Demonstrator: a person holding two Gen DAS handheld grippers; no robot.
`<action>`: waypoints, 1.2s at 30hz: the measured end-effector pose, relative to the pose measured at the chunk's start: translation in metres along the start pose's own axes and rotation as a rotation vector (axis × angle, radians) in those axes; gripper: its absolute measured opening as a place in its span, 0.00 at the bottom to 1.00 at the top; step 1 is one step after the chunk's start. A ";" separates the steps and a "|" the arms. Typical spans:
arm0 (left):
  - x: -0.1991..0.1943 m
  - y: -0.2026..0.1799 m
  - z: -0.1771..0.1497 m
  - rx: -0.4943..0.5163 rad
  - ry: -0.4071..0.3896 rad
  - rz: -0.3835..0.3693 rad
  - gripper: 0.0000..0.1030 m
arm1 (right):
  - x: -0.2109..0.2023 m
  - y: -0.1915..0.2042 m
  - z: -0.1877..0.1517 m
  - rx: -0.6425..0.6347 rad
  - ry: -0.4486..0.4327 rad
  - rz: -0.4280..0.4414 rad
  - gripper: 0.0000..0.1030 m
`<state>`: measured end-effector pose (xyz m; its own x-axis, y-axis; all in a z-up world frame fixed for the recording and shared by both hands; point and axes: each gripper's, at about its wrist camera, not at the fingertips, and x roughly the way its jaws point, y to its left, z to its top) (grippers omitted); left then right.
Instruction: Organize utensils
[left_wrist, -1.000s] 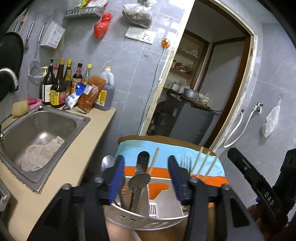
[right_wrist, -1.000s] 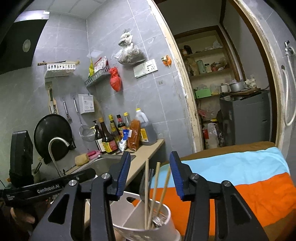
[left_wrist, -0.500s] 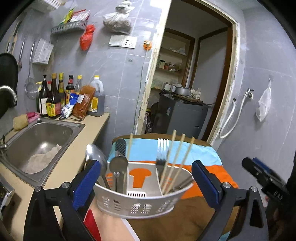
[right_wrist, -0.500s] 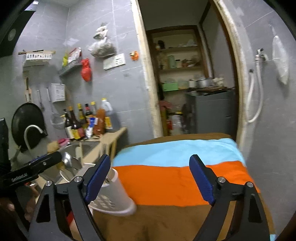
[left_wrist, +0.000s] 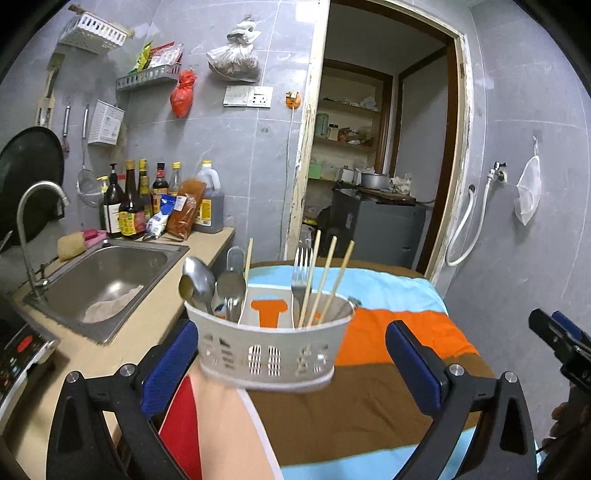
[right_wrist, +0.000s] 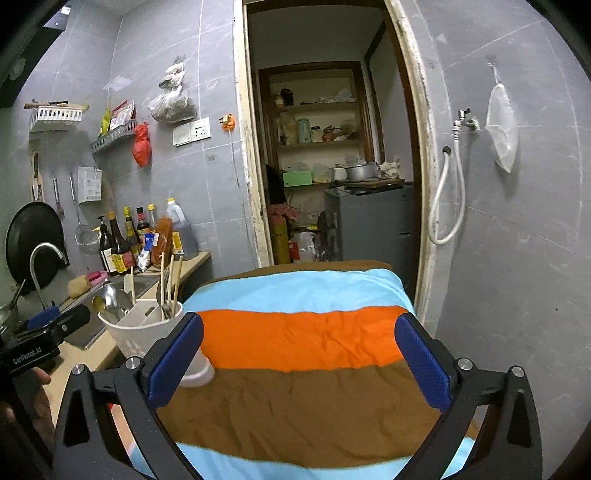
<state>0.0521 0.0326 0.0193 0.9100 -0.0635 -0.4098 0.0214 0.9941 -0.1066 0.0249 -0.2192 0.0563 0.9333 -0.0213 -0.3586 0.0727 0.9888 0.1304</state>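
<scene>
On the striped cloth (right_wrist: 303, 339), the utensil caddy (left_wrist: 267, 349) stands free; both grippers' jaws gape, the right's widening.

Flat, cool indoor light fills the kitchen, and the grey tiled wall (left_wrist: 236, 155) carries a faint sheen. The storeroom (right_wrist: 321, 155) beyond the doorway sits dimmer. Both views bow hard at the edges, corners going black. Focus is crisp mid-frame; the striped cloth (right_wrist: 306, 424) softens slightly near the lens.
</scene>
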 end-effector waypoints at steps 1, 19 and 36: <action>-0.004 -0.001 -0.003 0.000 0.004 0.004 0.99 | -0.006 -0.004 -0.002 0.000 0.000 0.001 0.99; -0.085 -0.024 -0.046 0.014 0.001 0.059 0.99 | -0.082 -0.044 -0.035 -0.007 0.033 0.046 0.99; -0.099 -0.024 -0.049 0.015 -0.016 0.063 0.99 | -0.089 -0.046 -0.043 0.004 0.045 0.064 0.99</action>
<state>-0.0589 0.0109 0.0185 0.9161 0.0003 -0.4010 -0.0298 0.9973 -0.0673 -0.0765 -0.2567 0.0428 0.9194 0.0491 -0.3902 0.0144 0.9873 0.1582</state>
